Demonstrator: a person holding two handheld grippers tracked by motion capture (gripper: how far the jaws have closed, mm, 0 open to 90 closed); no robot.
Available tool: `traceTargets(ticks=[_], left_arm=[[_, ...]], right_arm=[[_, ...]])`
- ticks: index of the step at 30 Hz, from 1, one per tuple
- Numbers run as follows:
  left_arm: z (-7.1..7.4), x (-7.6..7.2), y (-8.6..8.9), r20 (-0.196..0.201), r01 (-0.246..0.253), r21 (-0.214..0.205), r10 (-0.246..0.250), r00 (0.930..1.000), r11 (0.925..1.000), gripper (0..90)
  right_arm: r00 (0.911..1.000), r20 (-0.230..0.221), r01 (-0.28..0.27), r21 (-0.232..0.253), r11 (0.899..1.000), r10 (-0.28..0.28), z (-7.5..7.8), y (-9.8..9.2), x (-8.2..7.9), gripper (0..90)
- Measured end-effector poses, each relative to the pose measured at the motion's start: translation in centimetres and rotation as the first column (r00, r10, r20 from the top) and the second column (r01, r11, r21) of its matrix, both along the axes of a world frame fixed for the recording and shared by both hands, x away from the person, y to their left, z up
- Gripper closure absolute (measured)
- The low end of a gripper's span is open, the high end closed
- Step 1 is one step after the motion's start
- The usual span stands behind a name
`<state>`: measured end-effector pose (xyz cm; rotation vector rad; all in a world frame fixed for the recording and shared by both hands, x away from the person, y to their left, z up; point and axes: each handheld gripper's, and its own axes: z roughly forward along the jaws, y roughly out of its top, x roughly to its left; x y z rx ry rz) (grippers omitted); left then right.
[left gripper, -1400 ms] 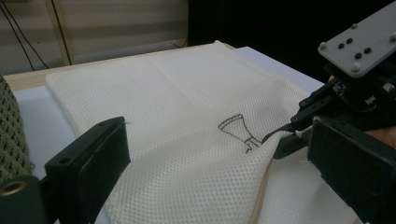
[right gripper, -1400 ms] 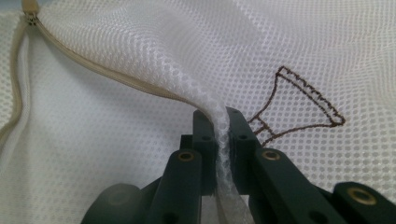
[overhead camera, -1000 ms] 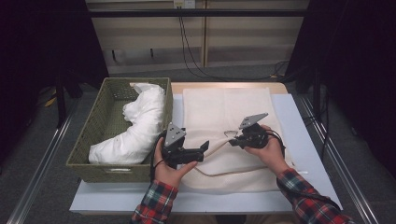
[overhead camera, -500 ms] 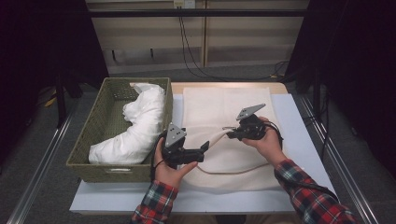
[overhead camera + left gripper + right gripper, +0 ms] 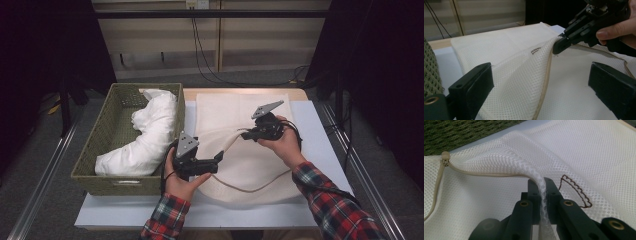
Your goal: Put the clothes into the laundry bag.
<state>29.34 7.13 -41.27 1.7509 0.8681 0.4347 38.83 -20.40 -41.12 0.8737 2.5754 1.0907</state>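
Mesh laundry bag lying flat on the white counter, just right of the green basket that holds a white pillow. Upper layer of the bag pinched and raised into a ridge near its open, zip-lined edge.

Right tongs clamped shut on a fold of that mesh, close to the small brown stitched mark; fabric squeezed between the two black jaws in the right gripper view. Left tongs wide open, gripping nothing, poised at the bag's near-left edge with the lifted mesh lying between and beyond the jaws.

Likely very light, limp and floppy; no stiffness to hold a shape, so sags wherever unsupported. Open weave gives decent grip, but a thin pinch could slip or snag. Best holds: the beige zip tape, firmer than the net, or a doubled fold beside it. Zip slider resting at the end of the opening.

Compared with a second ago: right hand higher and farther back, the ridge of mesh pulled taller and the mouth gaping wider. Left hand unmoved.
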Motion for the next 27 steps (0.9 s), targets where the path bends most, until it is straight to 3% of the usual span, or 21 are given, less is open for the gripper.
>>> traceTargets(ticks=[7,14,27], left_arm=[[0.0,0.1,0.1,-0.001,-0.003,0.008,0.003,1.0,1.0,5.9],[-0.2,0.1,0.0,-0.011,-0.008,0.008,0.008,0.9999,0.9999,5.9],[-0.3,0.1,-0.1,-0.019,0.006,0.009,-0.006,0.9998,0.9999,5.9]], right_arm=[[0.9999,0.005,0.009,0.03,1.0,-0.01,0.8,0.1,0.7,85.6],[0.9995,0.026,0.016,0.016,1.0,-0.017,1.4,0.4,1.1,85.6],[0.9985,0.05,0.021,0.042,0.999,-0.023,3.1,0.6,1.7,85.6]])
